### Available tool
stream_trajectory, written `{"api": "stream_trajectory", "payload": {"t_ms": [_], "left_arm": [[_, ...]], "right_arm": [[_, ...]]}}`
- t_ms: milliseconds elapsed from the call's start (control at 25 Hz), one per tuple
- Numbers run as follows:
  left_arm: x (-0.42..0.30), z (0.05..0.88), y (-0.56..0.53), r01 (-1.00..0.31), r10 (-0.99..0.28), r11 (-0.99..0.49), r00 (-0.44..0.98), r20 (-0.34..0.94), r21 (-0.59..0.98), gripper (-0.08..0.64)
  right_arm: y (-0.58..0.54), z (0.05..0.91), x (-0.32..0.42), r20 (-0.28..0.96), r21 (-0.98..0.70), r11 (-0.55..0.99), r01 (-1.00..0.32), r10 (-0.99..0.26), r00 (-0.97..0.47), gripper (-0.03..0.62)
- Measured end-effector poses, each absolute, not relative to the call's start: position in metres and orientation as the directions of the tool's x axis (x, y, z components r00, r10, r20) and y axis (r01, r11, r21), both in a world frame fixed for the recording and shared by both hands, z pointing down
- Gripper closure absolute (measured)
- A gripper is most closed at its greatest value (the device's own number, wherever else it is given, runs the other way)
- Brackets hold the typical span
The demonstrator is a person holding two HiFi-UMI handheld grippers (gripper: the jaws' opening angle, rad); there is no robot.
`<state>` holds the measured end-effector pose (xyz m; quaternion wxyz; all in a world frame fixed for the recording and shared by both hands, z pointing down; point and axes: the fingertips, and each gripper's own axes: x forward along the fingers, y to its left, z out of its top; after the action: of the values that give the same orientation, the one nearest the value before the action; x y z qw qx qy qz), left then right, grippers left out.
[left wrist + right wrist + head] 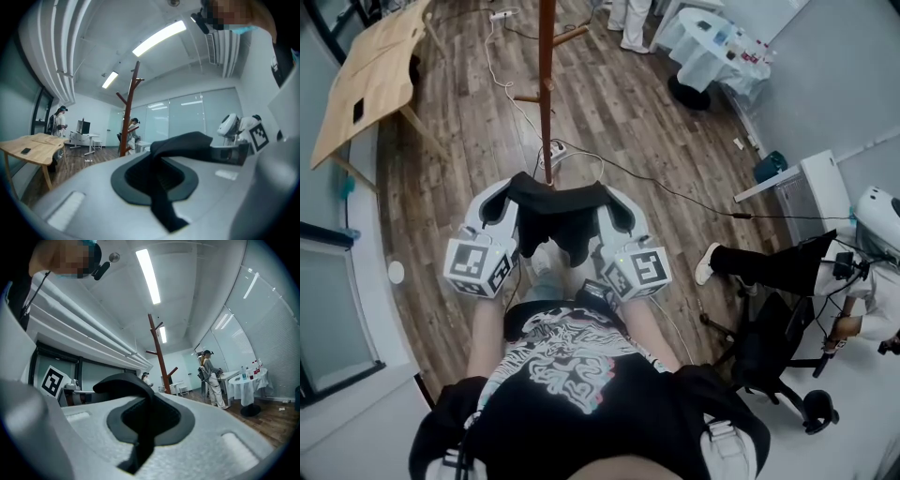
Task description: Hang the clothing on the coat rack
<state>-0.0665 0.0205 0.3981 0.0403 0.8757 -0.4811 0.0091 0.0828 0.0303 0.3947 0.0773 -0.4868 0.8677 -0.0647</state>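
Observation:
A black garment (558, 211) hangs stretched between my two grippers, held in front of my body. My left gripper (500, 214) is shut on its left edge and my right gripper (619, 214) on its right edge. In the left gripper view a strip of the black cloth (161, 187) runs through the closed jaws; the right gripper view shows the same black cloth (143, 427). The brown wooden coat rack (546, 84) stands just beyond the garment, with short pegs on its pole. It also rises ahead as the coat rack (127, 117) and the coat rack (159, 357).
A wooden table (370, 75) stands at the far left. A white cable and power strip (553, 150) lie on the floor by the rack's foot. A white-draped round table (712, 47) is far right, and a seated person (778, 267) on a black chair at right.

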Motion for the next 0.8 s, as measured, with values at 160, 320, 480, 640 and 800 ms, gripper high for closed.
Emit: {"api": "stream_trajectory", "payload": {"t_ms": [160,320,480,640,800], "left_arm": [[-0.072,0.400,-0.007,-0.848,-0.847,-0.525,0.529,0.058,0.072,0.554],[-0.077,0.400,-0.037,-0.849,-0.848,-0.521,0.526,0.059,0.081,0.554],[-0.089,0.399,-0.069,-0.853,-0.852,-0.514,0.520,0.055,0.092,0.554],[-0.093,0.397,-0.094,-0.842,-0.842,-0.531,0.537,0.055,0.098,0.554],[-0.096,0.392,-0.121,-0.831,-0.831,-0.549,0.554,0.040,0.094,0.554]], "right_arm": [[0.001,0.397,0.077,-0.072,-0.171,0.522,-0.835,-0.852,-0.518,0.578],[-0.029,0.397,0.073,-0.061,-0.157,0.522,-0.838,-0.852,-0.520,0.578],[-0.060,0.395,0.064,-0.046,-0.147,0.517,-0.843,-0.855,-0.516,0.578],[-0.086,0.392,0.057,-0.052,-0.158,0.508,-0.847,-0.860,-0.507,0.578],[-0.115,0.385,0.053,-0.065,-0.160,0.506,-0.847,-0.862,-0.503,0.578]]}}
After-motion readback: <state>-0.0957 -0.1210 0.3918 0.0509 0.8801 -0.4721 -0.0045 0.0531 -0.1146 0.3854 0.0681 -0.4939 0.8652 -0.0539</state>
